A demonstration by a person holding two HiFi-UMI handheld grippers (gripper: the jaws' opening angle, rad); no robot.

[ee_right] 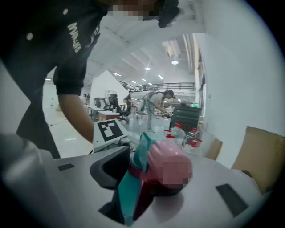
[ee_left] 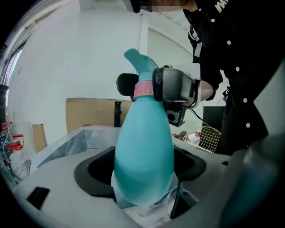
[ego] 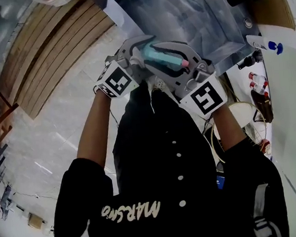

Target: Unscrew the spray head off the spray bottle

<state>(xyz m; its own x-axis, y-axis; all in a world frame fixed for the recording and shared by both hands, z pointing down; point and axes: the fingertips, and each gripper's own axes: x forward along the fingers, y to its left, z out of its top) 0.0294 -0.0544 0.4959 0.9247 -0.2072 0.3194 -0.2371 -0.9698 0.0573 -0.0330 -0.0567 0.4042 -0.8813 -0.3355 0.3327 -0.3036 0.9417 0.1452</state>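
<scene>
Left claw (ee_left: 142,171) is clenched on the wide belly of the teal spray bottle (ee_left: 144,147), whose neck reaches out past its jaw tips. Right claw (ee_right: 151,178) meets it from the far end, grasping the spray head (ee_right: 162,162) at the pink collar (ee_left: 143,89), both held before the person's (ego: 157,156) chest.

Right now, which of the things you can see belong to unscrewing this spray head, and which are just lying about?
In the job: spray bottle, gripped by the left gripper; spray head, clamped by the right gripper.
Lying about: cardboard box, red-capped bottles, wire basket.
</scene>
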